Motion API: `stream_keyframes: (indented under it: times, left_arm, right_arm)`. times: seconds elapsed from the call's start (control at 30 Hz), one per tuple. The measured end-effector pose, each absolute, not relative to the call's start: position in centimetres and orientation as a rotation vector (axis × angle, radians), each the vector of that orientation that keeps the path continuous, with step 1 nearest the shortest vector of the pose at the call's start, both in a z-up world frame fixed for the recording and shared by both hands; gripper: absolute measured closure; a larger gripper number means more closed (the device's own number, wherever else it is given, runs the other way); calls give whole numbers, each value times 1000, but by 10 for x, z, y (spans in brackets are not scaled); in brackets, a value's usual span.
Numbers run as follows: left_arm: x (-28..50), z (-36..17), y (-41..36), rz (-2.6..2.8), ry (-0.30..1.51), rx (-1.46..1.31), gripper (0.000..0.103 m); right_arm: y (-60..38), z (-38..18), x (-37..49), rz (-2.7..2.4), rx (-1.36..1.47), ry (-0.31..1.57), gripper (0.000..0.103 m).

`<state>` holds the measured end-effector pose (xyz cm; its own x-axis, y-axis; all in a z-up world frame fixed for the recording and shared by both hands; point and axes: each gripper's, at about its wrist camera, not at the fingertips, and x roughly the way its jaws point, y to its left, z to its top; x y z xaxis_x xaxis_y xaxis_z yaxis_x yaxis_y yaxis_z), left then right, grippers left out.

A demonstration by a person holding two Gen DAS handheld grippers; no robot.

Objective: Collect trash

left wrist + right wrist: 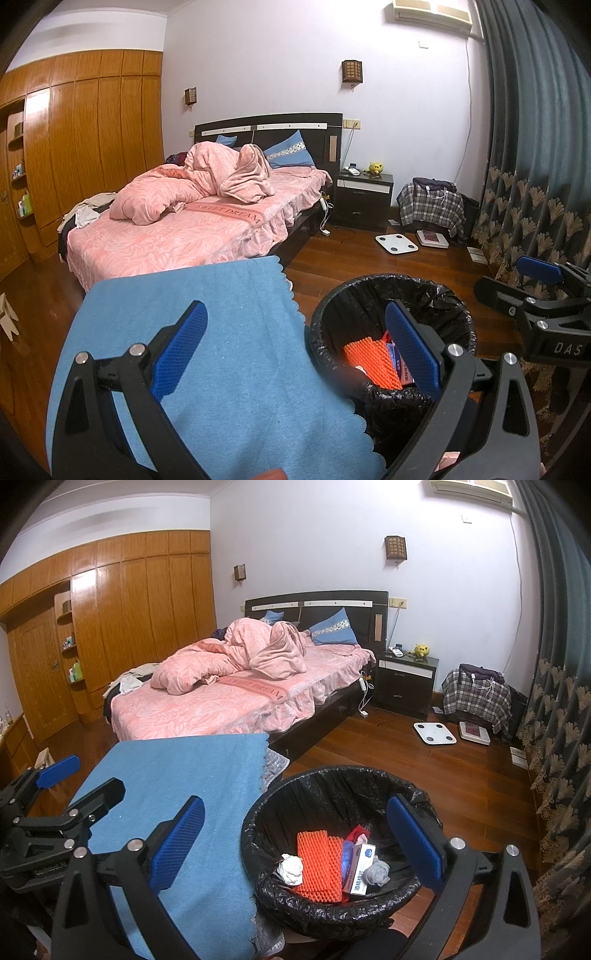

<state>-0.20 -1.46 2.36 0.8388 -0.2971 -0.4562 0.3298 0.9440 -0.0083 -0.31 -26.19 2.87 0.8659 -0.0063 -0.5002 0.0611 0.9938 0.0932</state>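
Trash sits in your black-lined bin (332, 849) at lower centre; both claws, left (295, 354) and right (295, 845), gape empty. Swing carelessly and you might topple it beside the blue-clothed surface (177, 782).

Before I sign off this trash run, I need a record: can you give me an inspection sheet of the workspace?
Surface: blue cloth covers the table, nothing lying on it.
Job's things: black-lined bin holds orange foam mesh, small carton, white wad, grey wad.
Clutter: white scale and papers on the floor.
Grippers: left gripper and right gripper, jaws open, empty.
Cables: power strip hanging beside the bed.
Surroundings: unmade bed, nightstand, curtain.
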Motion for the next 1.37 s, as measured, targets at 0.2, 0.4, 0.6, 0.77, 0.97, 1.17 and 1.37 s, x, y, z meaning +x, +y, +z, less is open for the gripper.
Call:
stream_keyframes:
  times: [0.2, 0.4, 0.6, 0.77, 0.97, 1.17, 1.37]
  left_arm:
    - [-1, 24, -15, -332, 471, 72, 9]
    - [-1, 24, -15, -332, 471, 73, 9]
    - [0, 25, -15, -332, 472, 72, 9]
    - [-2, 24, -12, -328, 477, 73, 9]
    - [-5, 24, -8, -328, 486, 70, 9]
    - [-6, 21, -8, -330, 486, 80, 9]
    - [-6, 17, -11, -330, 490, 82, 9]
  right_arm:
    - [-262, 29, -3, -34, 107, 523, 6]
    - [-261, 30, -3, -34, 106, 523, 6]
    - [-261, 30, -3, -34, 106, 524, 6]
    - [-259, 29, -4, -35, 104, 526, 6]
    - [-259, 29, -3, -34, 105, 527, 6]
    - [-259, 29, -3, -34, 106, 526, 6]
    - [-258, 30, -4, -33, 107, 529, 6]
